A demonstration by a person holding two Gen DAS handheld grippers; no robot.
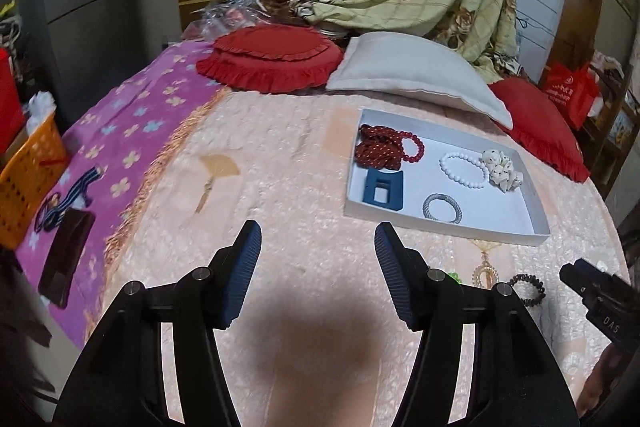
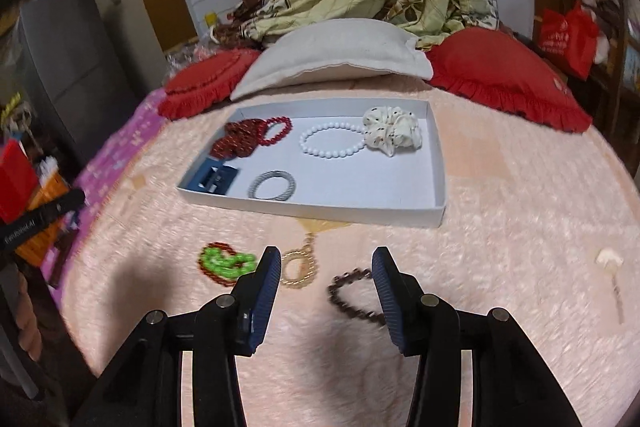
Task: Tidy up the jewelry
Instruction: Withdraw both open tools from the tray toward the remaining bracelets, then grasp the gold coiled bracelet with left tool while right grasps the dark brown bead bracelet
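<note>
Pink plush bedding (image 2: 500, 227) covers the bed, with red frilled cushions (image 2: 504, 75) and a pale pillow (image 2: 332, 55) at 12 o'clock. "DAS" is printed on the right tongs (image 1: 600, 307); both the left tongs (image 1: 318, 255) and right tongs stand apart, empty. A white cardboard tray (image 2: 438, 163) holds red beads (image 2: 276, 131), a white bead bracelet (image 2: 332, 141), a spotted scrunchie (image 2: 394, 129), a grey coil (image 2: 272, 185) and a blue clip (image 2: 216, 179). At 6 o'clock of it lie green (image 2: 224, 263), gold (image 2: 298, 267) and dark bead (image 2: 352, 297) pieces.

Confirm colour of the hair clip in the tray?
Dark blue hair clip, clearest in the left wrist view.
</note>
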